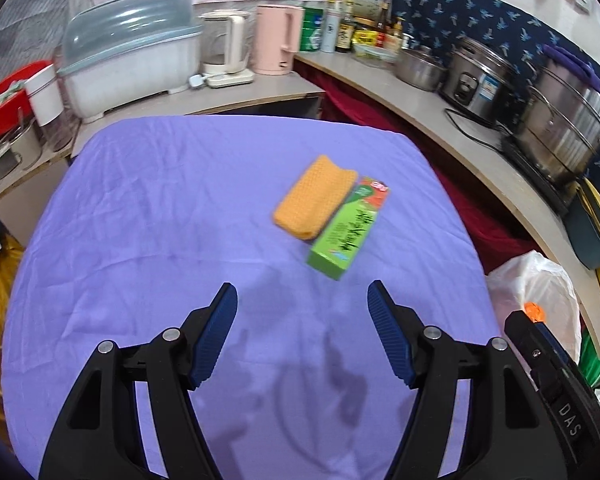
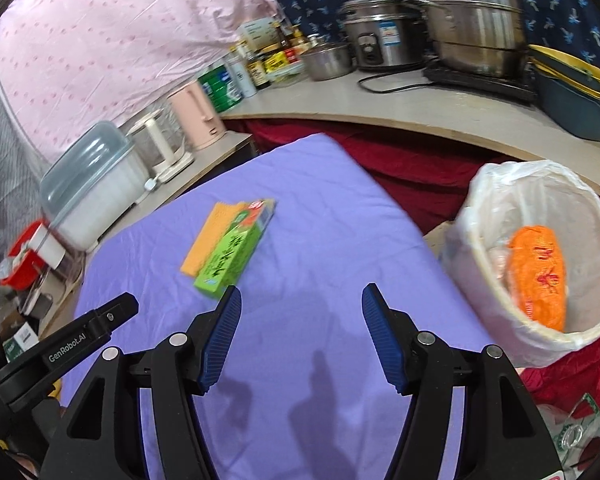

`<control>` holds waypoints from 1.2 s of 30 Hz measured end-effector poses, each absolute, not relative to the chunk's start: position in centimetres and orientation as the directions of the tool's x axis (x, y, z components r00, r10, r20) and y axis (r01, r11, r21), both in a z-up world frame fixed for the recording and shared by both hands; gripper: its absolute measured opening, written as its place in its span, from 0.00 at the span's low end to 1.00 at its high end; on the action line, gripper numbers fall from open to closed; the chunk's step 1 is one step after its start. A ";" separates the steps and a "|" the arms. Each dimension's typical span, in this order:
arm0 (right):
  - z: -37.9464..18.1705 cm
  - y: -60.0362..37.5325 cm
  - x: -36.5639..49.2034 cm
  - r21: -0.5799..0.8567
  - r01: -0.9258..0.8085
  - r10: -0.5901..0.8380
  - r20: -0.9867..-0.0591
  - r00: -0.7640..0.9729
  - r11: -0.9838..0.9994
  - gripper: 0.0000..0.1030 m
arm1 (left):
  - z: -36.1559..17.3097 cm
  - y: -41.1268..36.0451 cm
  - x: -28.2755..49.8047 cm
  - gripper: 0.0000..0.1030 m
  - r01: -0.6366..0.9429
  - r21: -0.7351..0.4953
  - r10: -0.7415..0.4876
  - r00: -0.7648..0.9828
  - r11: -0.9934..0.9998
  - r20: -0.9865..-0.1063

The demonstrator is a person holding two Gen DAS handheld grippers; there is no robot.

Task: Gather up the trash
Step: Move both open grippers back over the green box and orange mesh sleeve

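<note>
A green box lies on the purple tablecloth, touching a folded orange cloth. My left gripper hangs open over bare cloth, short of the box. My right gripper is open too, with nothing between its fingers; the box sits just beyond its left fingertip. A bin lined with a white bag stands off the table's right side, with an orange wrapper inside.
A curved counter behind the table carries kettles, bottles, steel pots and a rice cooker. A covered dish rack stands at the left. Red cloth fills the gap between table and counter.
</note>
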State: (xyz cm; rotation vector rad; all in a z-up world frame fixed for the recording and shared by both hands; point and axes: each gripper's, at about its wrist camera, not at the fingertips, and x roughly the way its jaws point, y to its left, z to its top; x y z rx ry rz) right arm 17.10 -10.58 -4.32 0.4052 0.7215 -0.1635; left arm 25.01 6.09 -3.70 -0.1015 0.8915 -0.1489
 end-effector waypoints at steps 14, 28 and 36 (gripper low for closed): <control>-7.0 -4.1 23.4 0.284 0.212 0.057 -0.710 0.701 0.935 0.66 | -5.5 12.2 28.2 0.62 0.010 -0.130 -0.110 0.603 0.991 -0.790; -11.3 -1.7 30.6 0.299 0.277 0.047 -0.751 0.658 0.913 0.70 | -7.4 14.9 33.0 0.68 -0.051 -0.141 -0.085 0.587 0.989 -0.805; -12.7 -1.6 32.6 0.266 0.305 0.010 -0.769 0.640 0.914 0.70 | -7.8 14.5 34.6 0.68 -0.040 -0.145 -0.095 0.582 0.989 -0.808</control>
